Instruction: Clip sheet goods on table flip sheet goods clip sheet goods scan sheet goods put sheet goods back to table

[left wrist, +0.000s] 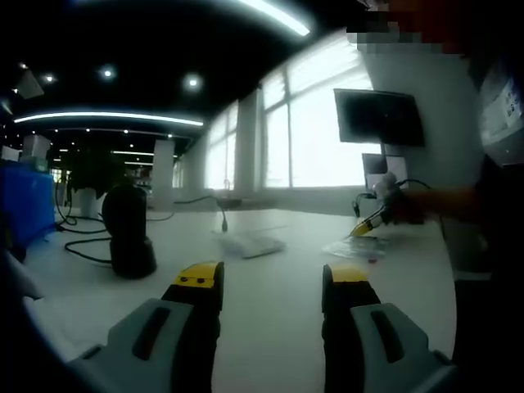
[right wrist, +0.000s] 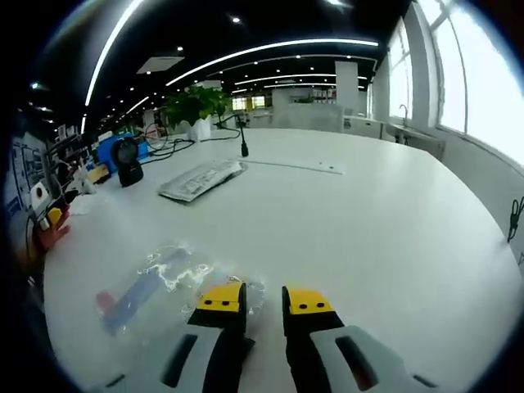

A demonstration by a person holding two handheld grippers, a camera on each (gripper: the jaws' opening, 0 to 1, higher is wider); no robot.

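The sheet goods (right wrist: 168,286), a clear plastic packet with blue and red contents, lie flat on the white desk (right wrist: 368,237), just left of the right gripper (right wrist: 264,301) and touching its left jaw tip. That gripper's jaws stand a narrow gap apart with nothing between them. Ahead and to their left lies a keyboard (right wrist: 201,179), with a black scanner (right wrist: 127,160) and a blue box (right wrist: 110,150) beyond it; a potted plant (right wrist: 195,106) stands further back.

In the left gripper view the left gripper (left wrist: 274,282) hovers over bare desk, jaws wide apart and holding nothing. The scanner (left wrist: 128,231) stands to their left, the keyboard (left wrist: 250,242) ahead, and the packet (left wrist: 356,247) ahead to the right, beneath the right gripper (left wrist: 372,221).
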